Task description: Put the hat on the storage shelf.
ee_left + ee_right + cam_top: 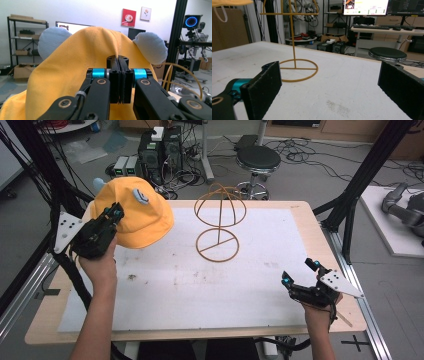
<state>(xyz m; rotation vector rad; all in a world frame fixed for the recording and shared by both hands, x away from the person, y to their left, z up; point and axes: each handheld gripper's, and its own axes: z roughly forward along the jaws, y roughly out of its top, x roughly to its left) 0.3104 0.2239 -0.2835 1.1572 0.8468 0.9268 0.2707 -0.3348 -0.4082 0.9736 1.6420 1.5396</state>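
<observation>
A yellow hat (135,212) with pale blue ears hangs in the air over the table's far left corner, my left gripper (114,213) shut on its brim. In the left gripper view the jaws are pinched together on a fold of the yellow hat (75,65) at my left gripper (120,75). A gold wire hat stand (219,222) stands upright at the far middle of the table, to the right of the hat. My right gripper (300,273) rests low at the near right, open and holding nothing. In the right gripper view the stand (294,62) rises beyond the wide-apart jaws of my right gripper (329,87).
A white sheet (200,285) with smudges covers the wooden table (320,235). Behind the table sit a black stool (257,162), computer boxes (160,150) and cables on the floor. Black frame posts (360,180) flank both sides.
</observation>
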